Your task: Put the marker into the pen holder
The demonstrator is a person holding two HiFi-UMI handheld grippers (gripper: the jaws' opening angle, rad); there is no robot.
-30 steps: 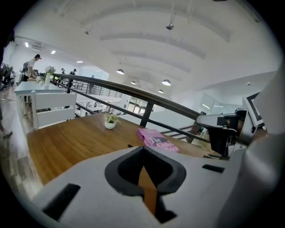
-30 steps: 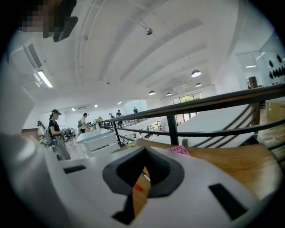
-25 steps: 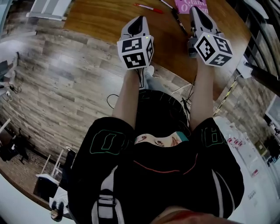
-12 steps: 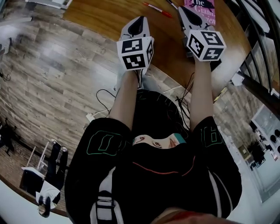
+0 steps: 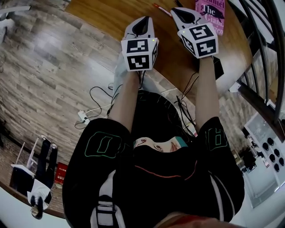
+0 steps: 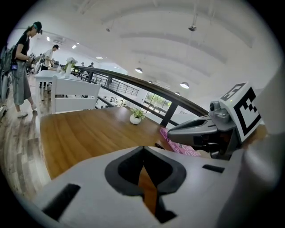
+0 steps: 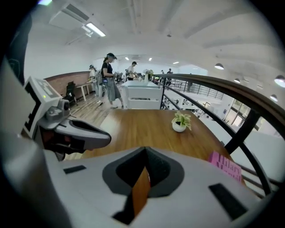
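Observation:
A red marker (image 5: 159,7) lies on the wooden table (image 5: 107,18) at the top edge of the head view, partly cut off. My right gripper (image 5: 177,10) hangs just right of the marker with its jaws shut and nothing in them. In the right gripper view its jaws (image 7: 144,150) meet at the tips, and a thin red sliver shows in the slit below. My left gripper (image 5: 142,19) is to the left of the marker, near the table's front edge. It is shut and empty too (image 6: 143,148). No pen holder shows in any view.
A pink book (image 5: 213,13) lies right of my right gripper. A small potted plant (image 7: 180,122) stands farther along the table by the dark railing (image 7: 240,102). Cables (image 5: 95,102) trail on the plank floor below the table edge. People (image 7: 109,80) stand at white desks far off.
My right gripper has swung left and rolled, so its tip now sits close beside the red marker. The left gripper has shifted only slightly. Both stayed shut.

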